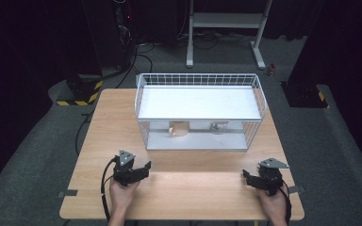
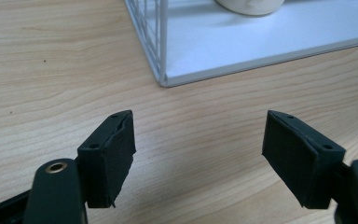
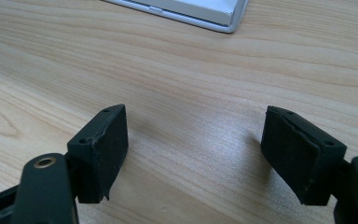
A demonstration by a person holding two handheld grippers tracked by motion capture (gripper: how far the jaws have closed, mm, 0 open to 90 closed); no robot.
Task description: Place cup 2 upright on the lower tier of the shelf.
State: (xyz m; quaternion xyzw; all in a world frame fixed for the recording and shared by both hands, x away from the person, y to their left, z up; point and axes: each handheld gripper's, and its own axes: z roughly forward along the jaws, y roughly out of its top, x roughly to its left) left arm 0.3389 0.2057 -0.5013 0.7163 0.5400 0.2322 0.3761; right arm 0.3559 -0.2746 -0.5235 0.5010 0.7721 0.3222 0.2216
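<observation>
Hand-held grippers [image 1: 136, 170] agape near rack [image 1: 198, 141]

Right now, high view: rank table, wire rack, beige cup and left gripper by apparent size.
1. Table, largest.
2. Wire rack, covering much of the table's far half.
3. Left gripper.
4. Beige cup on the rack's lower shelf, smallest. It sits farther from the camera and partly under the upper shelf, so 3 versus 4 is unsure.

Overhead light falls bright on the wooden table [image 1: 184, 183] and the white wire rack [image 1: 199, 101] while the room around stays near black — the high view is soft and grainy, the gripper views sharper, with a pale sheen on the wood and faint shadows beside the jaws.
</observation>
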